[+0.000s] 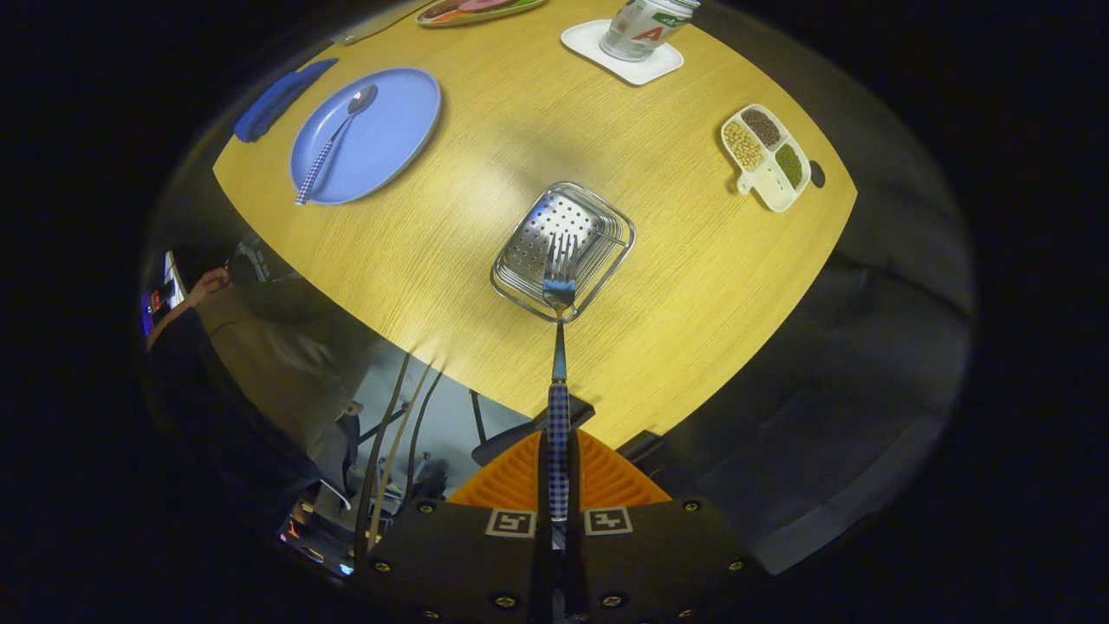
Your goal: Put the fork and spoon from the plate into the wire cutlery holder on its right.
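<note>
**Fork held over wire holder, spoon on plate**

Gripper jaws pinch the fork by its blue-checked handle, both fingers pressing on it with the handle clamped in the narrow slot between them. Fork runs straight ahead from the fingers toward 12 o'clock, tines forward. Tines sit over the near part of the wire cutlery holder; whether they touch it or hang above it, cannot tell. Holder is a rectangular wire basket with a perforated metal base, standing on the round wooden table, just beyond the fingers.

Spoon with matching checked handle lies on the blue plate, at about 10 o'clock from the holder and well apart from it. Spoon bowl points away toward the plate's far rim, handle end reaches past the near rim. Blue folded cloth lies just beside the plate, on its 9 o'clock side, at the table edge.

At 2 o'clock from the holder: small white divided dish with three kinds of beans or grains, apart from the holder. At 1 o'clock, far side of table: can on a white square coaster. At 11 o'clock, far edge: part of another plate with food-like items, partly cut off.

A person's hand and sleeve show below the table edge, at 9 o'clock from the fingers.
</note>
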`<state>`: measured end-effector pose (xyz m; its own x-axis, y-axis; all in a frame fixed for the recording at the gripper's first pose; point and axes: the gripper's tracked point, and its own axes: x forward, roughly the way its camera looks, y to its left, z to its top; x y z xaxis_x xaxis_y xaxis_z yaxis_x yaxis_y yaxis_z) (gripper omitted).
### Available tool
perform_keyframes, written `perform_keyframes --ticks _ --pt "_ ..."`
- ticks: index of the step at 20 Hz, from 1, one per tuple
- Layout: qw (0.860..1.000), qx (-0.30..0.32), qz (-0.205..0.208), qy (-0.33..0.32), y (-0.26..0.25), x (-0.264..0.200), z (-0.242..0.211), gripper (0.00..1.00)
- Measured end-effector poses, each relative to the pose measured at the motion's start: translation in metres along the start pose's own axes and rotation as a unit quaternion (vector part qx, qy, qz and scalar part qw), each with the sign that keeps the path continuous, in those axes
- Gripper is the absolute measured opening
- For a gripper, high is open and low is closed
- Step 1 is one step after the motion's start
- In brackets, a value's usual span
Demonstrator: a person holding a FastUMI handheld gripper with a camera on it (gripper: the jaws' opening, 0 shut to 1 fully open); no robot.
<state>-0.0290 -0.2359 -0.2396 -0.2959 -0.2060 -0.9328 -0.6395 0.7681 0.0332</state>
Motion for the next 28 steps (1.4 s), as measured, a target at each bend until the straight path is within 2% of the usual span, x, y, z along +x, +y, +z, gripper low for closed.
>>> perform_keyframes --ticks 11,16,20,22,23,24,28 --pt "0.999 -0.002 0.015 0.052 -0.01 0.039 0.039 0.06" --pt "0.998 0.001 0.024 0.057 -0.011 0.045 0.05 0.06" --pt "0.999 0.023 0.015 0.046 -0.015 0.044 0.055 0.08" --pt "0.999 0.033 0.026 0.034 -0.012 0.04 0.058 0.12" --pt "0.998 0.038 0.029 0.032 -0.011 0.04 0.056 0.25" --pt "0.998 0.042 0.029 0.029 -0.011 0.035 0.055 0.31" --pt "0.998 0.058 0.009 -0.015 -0.014 0.012 0.048 0.31"
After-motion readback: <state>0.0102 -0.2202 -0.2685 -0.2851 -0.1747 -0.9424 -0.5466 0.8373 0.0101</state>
